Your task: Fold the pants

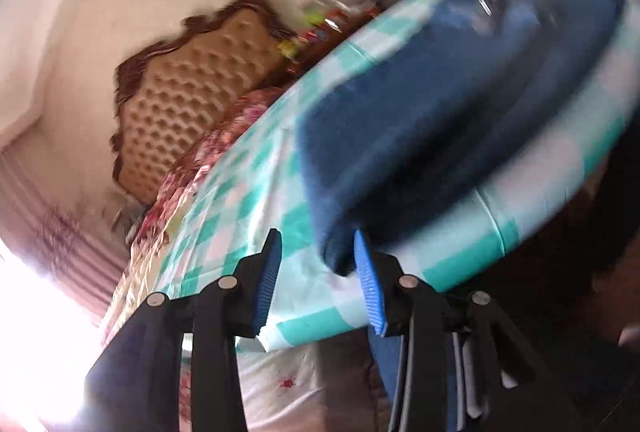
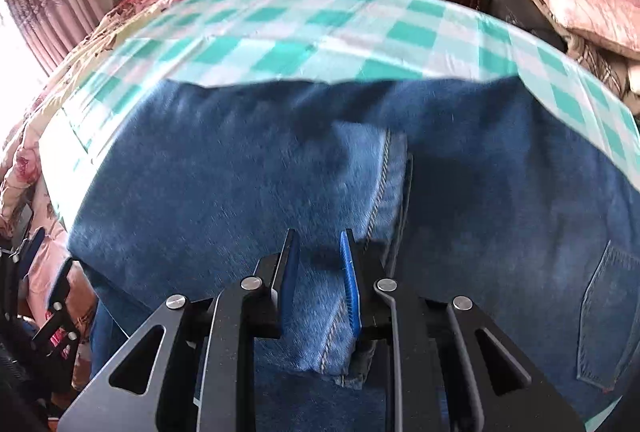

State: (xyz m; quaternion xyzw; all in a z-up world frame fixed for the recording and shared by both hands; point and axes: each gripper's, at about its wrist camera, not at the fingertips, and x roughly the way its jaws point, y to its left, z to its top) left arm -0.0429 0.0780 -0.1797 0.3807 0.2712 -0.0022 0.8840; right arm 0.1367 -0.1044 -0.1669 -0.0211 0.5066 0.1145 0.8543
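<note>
The pants (image 2: 200, 184), blue denim with stitched seams, lie on the checked teal-and-white surface (image 2: 304, 28). Right gripper (image 2: 318, 260): fingers narrowly parted, a folded seamed denim strip between them; contact with the pads cannot be confirmed. Left gripper (image 1: 316, 272): fingers partly open, gripping nothing; the rounded folded hem lies just beyond the right finger.

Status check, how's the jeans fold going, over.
Right gripper clamped on a jeans fold. Left gripper open at the jeans' edge, nothing held. Jeans lie on checkered cloth. Nothing blocking.
</note>
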